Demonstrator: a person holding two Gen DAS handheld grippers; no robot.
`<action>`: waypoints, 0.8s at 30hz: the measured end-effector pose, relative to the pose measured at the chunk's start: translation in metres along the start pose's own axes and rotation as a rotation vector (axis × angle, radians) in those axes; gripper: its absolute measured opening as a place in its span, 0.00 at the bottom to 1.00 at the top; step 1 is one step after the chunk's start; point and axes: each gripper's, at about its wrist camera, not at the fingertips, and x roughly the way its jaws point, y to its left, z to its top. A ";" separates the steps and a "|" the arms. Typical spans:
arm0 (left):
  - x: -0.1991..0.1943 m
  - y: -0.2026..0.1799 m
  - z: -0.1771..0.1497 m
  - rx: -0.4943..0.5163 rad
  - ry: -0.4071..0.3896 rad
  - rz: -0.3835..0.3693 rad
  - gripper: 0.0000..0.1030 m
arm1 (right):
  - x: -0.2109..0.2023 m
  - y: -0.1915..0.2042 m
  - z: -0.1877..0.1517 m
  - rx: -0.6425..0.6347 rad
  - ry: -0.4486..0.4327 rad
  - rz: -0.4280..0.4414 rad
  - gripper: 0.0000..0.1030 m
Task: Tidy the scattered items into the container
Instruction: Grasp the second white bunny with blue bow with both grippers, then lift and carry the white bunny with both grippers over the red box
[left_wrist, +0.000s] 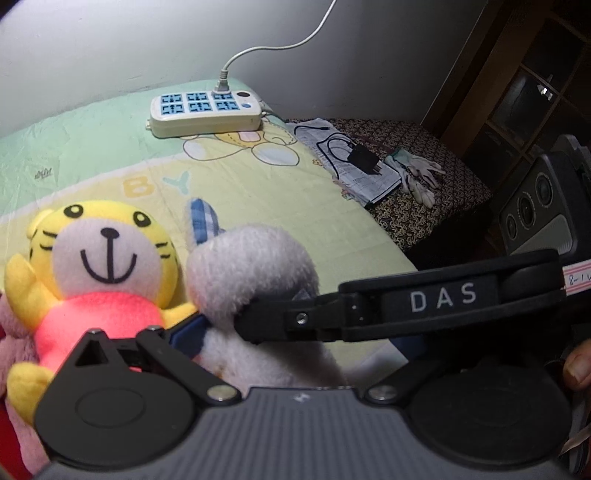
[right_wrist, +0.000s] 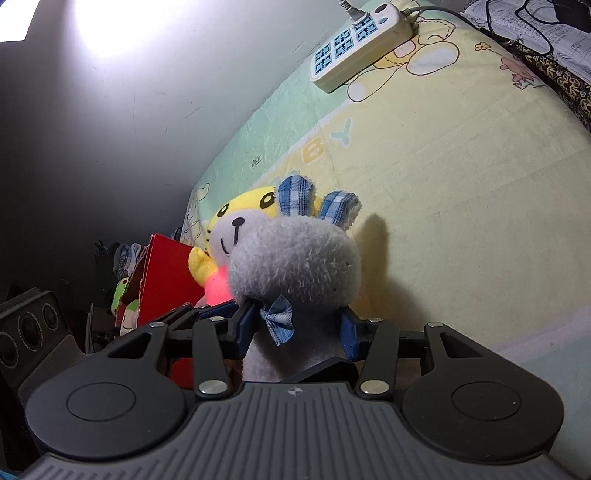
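item: grey plush (right_wrist: 295, 266), plaid ears, blue bow; location: above the bed (right_wrist: 461, 221), pinched at the neck by your right hand-held gripper (right_wrist: 297, 326), blue pads pressed in on both sides; item: yellow tiger plush (left_wrist: 99, 266), just beside it; your left hand-held gripper (left_wrist: 184, 332) reaches between the two toys, state not readable; container: red box (right_wrist: 166, 273), apparently, just left of the toys, other plush inside; step, as judged: carry phase; next move calls for swinging left over the box, then spreading the fingers.
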 end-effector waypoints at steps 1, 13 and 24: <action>-0.006 -0.003 -0.003 0.007 -0.005 0.004 0.96 | -0.003 0.004 -0.004 -0.006 0.003 0.006 0.48; -0.078 -0.021 -0.047 0.012 -0.089 0.077 0.96 | -0.016 0.051 -0.043 -0.142 0.046 0.068 0.48; -0.136 -0.004 -0.081 -0.069 -0.160 0.187 0.96 | 0.003 0.106 -0.075 -0.290 0.112 0.130 0.48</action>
